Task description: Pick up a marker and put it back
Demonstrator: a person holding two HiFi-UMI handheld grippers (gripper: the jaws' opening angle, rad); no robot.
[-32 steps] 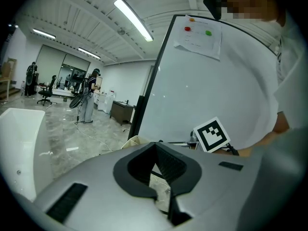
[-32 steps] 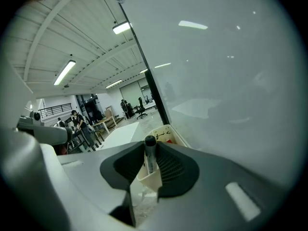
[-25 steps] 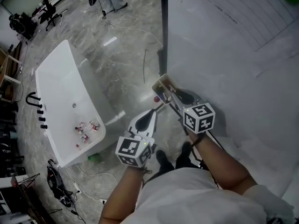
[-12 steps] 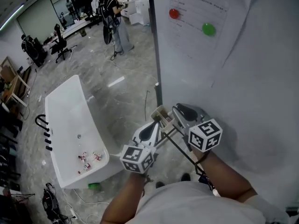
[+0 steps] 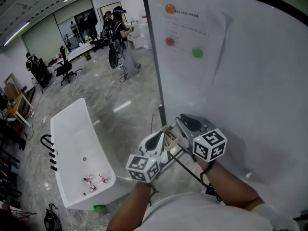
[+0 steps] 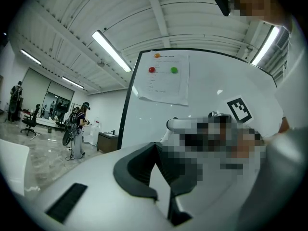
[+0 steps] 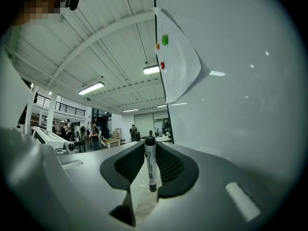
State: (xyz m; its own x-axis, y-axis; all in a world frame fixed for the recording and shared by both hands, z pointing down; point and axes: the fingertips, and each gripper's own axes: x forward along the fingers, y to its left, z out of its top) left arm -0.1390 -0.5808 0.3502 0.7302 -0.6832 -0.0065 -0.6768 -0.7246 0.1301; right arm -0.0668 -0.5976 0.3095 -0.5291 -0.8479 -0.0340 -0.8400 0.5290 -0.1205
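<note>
A white marker with a black cap [image 7: 150,166] stands upright between the jaws of my right gripper [image 7: 149,148], which is shut on it. In the head view the right gripper [image 5: 185,123] is low against the whiteboard [image 5: 250,95], and the marker itself is hidden there. My left gripper [image 5: 157,141] sits just left of it, jaws together with nothing in them, as the left gripper view [image 6: 157,150] also shows. A small beige holder [image 5: 169,135] lies between the two grippers.
A paper sheet [image 5: 192,37] with orange, red and green magnets hangs on the whiteboard. A white bathtub [image 5: 72,143] stands on the marble floor to the left, with small items inside. People [image 5: 118,37] stand at desks far back.
The head view has tilted up: the whiteboard sheet and the room's back came into sight. Both grippers stay close together by the board's lower left edge, the marker still gripped.
</note>
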